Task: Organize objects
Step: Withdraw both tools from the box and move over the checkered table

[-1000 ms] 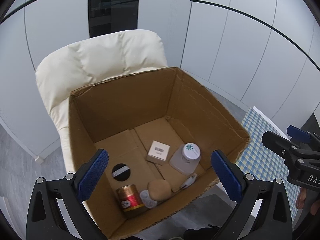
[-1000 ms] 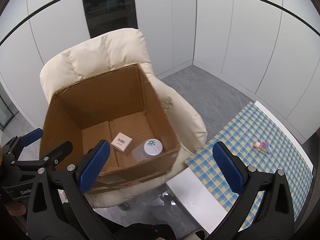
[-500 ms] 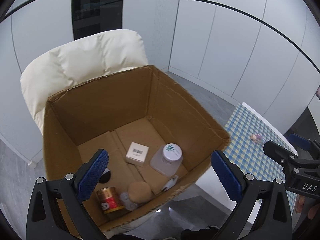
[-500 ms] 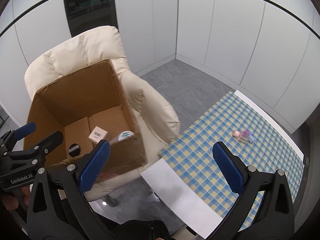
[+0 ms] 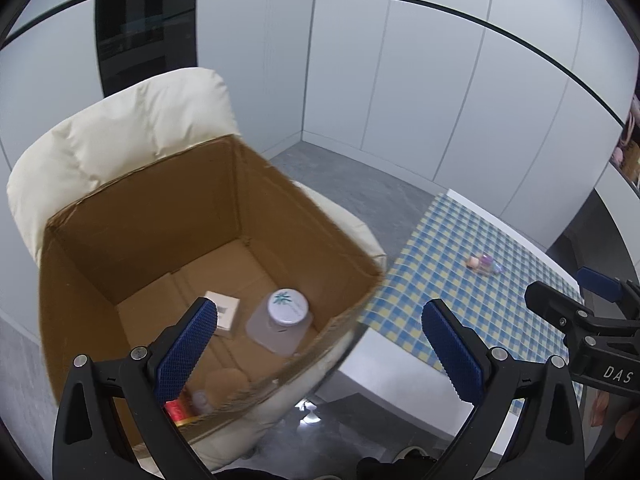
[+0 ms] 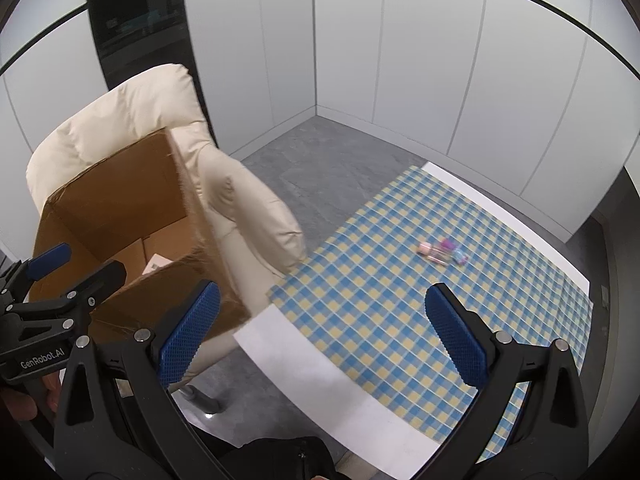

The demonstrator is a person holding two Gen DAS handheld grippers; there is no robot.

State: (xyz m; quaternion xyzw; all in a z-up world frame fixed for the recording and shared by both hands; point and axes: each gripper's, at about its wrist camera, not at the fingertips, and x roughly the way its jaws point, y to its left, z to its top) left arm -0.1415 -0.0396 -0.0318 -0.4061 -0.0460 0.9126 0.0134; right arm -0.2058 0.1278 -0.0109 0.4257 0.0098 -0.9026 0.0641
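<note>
Both views have swung right since a second ago, away from the open brown cardboard box on the cream padded chair toward the blue-and-yellow checked worktop. My left tongs and right tongs are both spread wide, holding nothing. What's left is a small clear bottle with pink and purple bits, lying on its side, well apart from the box. Looks light, hard, probably slippery and rolly, so I'd pinch across the middle of the body.
</note>
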